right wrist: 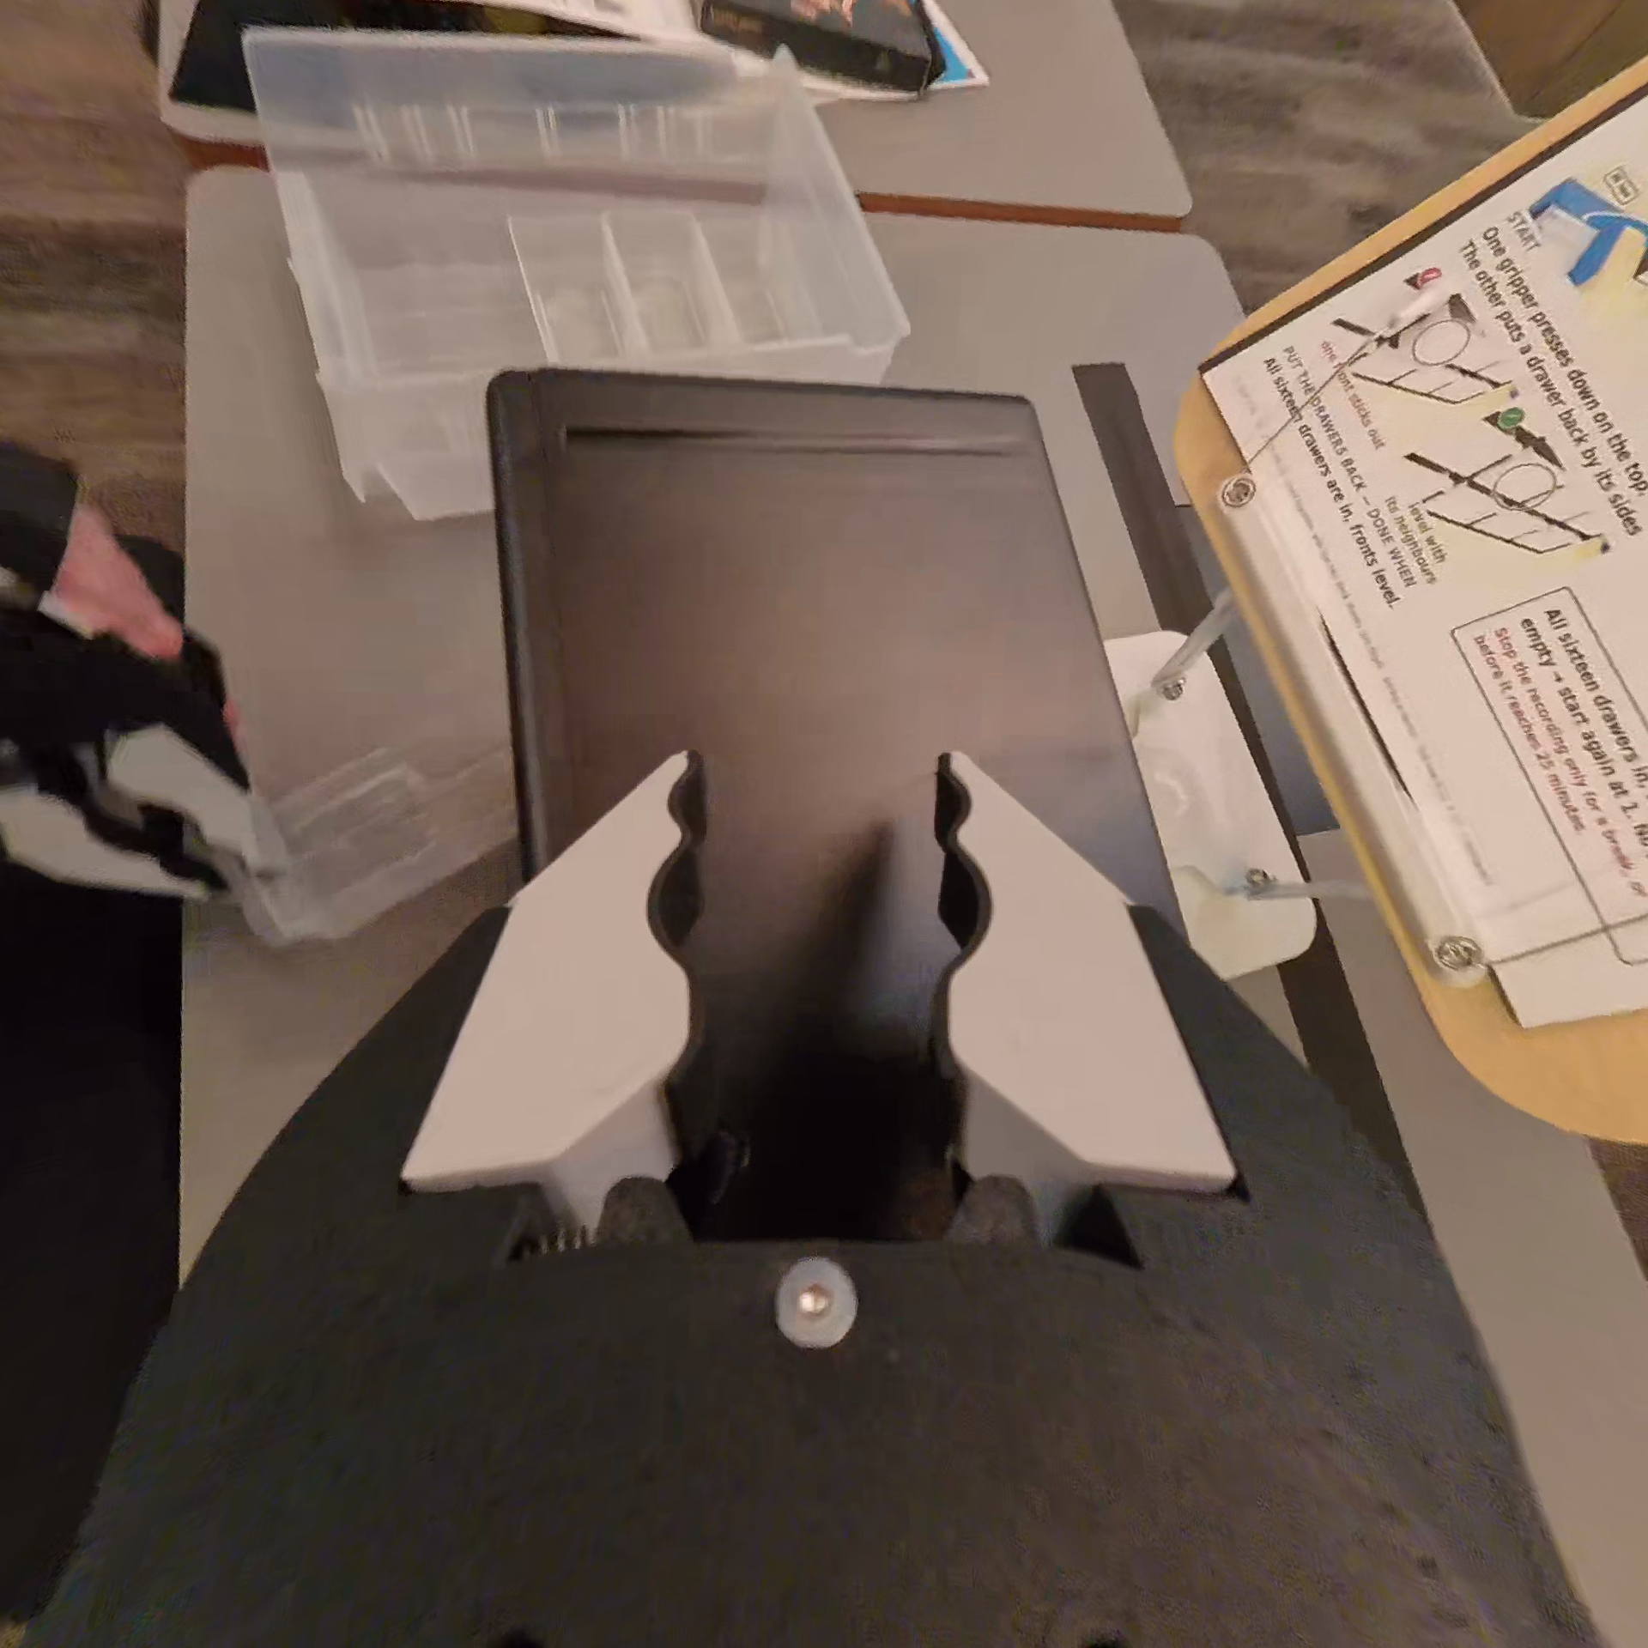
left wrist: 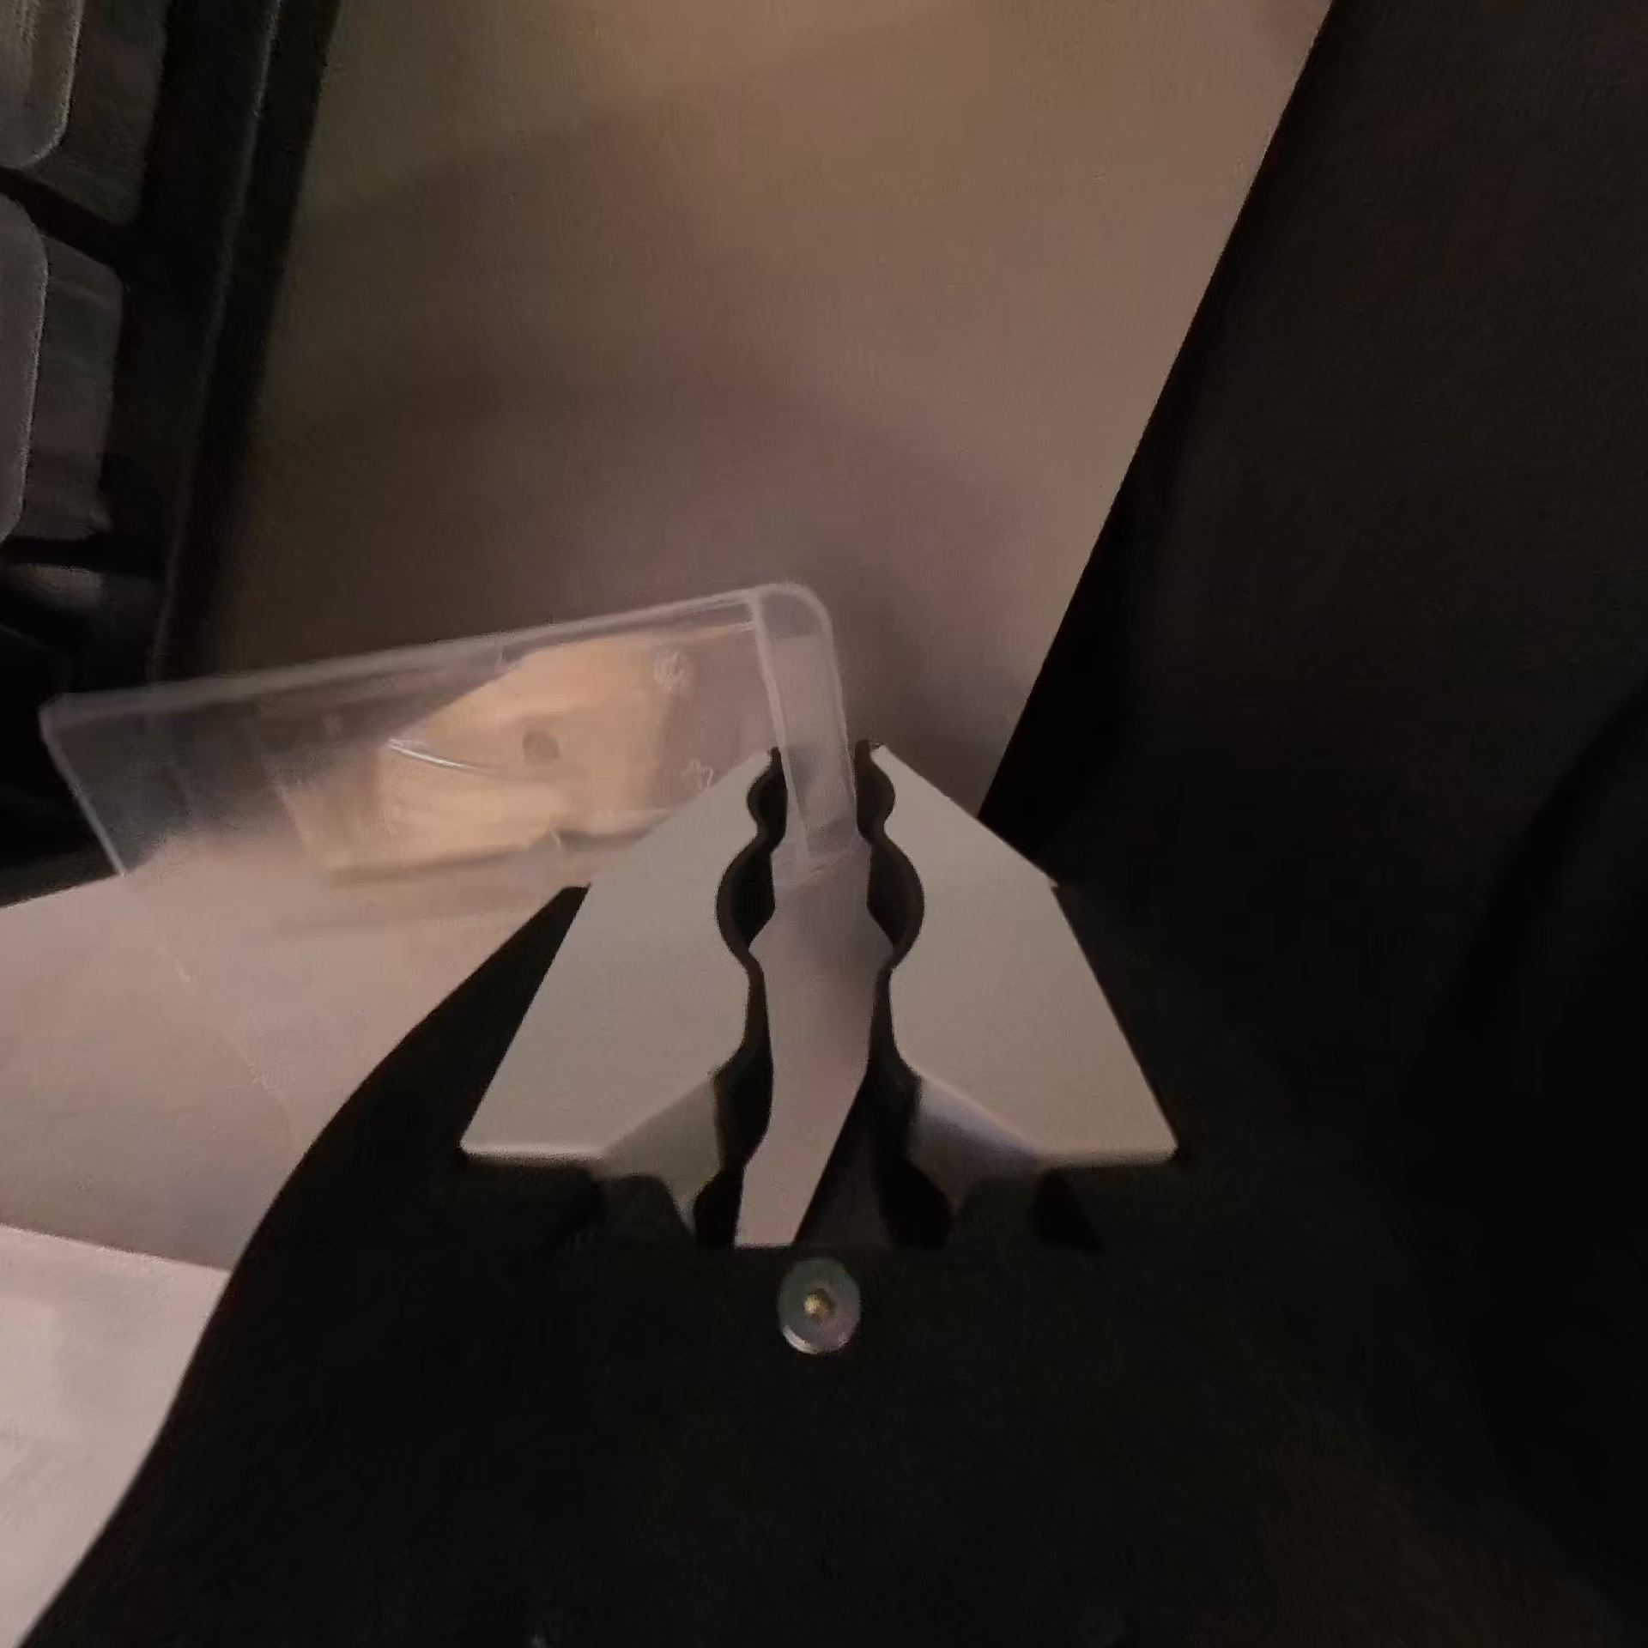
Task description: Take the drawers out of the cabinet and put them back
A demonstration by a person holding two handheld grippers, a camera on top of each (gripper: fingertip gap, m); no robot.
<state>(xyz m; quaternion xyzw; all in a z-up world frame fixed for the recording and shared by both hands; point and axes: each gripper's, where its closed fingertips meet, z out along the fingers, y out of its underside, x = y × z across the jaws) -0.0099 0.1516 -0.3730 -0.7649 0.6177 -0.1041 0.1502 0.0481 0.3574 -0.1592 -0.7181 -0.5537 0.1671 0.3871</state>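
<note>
My left gripper (left wrist: 820,758) is shut on one wall of a clear plastic drawer (left wrist: 428,758) and holds it tilted above the grey table. In the right wrist view it shows at the left edge (right wrist: 259,847), a hand on it, with the drawer (right wrist: 357,838) low beside the left side of the black cabinet (right wrist: 803,580). My right gripper (right wrist: 816,767) is open and empty over the cabinet's top; I cannot tell if it touches. More clear drawers (right wrist: 580,241) lie stacked behind the cabinet. A black frame with translucent drawer fronts (left wrist: 62,312) shows blurred at the upper left.
A wooden board with a printed sheet (right wrist: 1471,580) stands tilted on a white stand (right wrist: 1195,803) right of the cabinet. Papers and a dark box (right wrist: 820,36) lie on the far table. A dark mass (left wrist: 1382,713) fills the right of the left wrist view.
</note>
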